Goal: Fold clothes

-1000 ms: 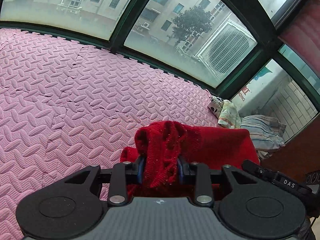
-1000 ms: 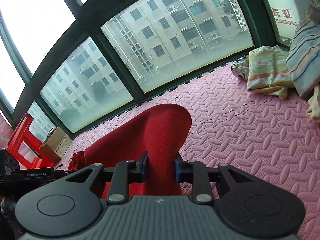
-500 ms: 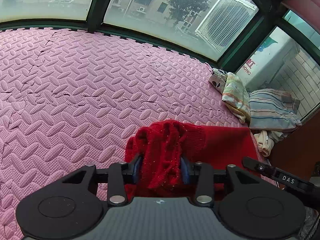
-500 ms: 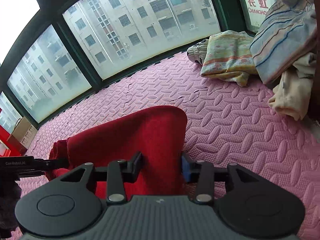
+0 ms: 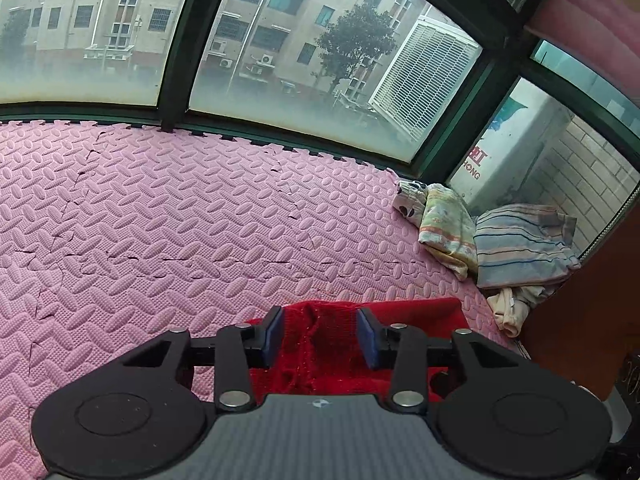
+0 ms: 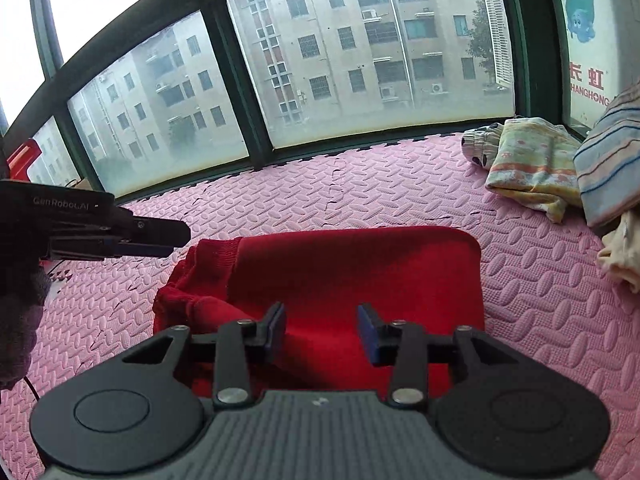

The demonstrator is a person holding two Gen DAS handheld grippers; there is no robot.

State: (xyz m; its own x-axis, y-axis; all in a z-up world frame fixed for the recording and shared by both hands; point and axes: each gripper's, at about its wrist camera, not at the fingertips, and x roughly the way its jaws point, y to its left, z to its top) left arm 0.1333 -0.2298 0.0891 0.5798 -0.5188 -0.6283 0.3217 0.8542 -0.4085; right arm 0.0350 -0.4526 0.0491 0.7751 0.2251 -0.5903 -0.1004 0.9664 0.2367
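A red knitted sweater lies folded in a rough rectangle on the pink foam mat, with a bunched sleeve at its left end. My right gripper is open just above its near edge, nothing between the blue pads. In the left wrist view the sweater lies under my left gripper, which is open, the knit loose between its fingers. The left gripper also shows from the side at the sweater's left end, held by a gloved hand.
Folded clothes are piled at the right: a floral cloth, a striped one and a cream piece. Dark window frames border the mat's far edge. Brown furniture stands at the right. Open mat stretches to the left.
Both grippers have come down with the sweater and opened, letting go of it. The sweater, held up a second ago, now lies folded flat on the mat.
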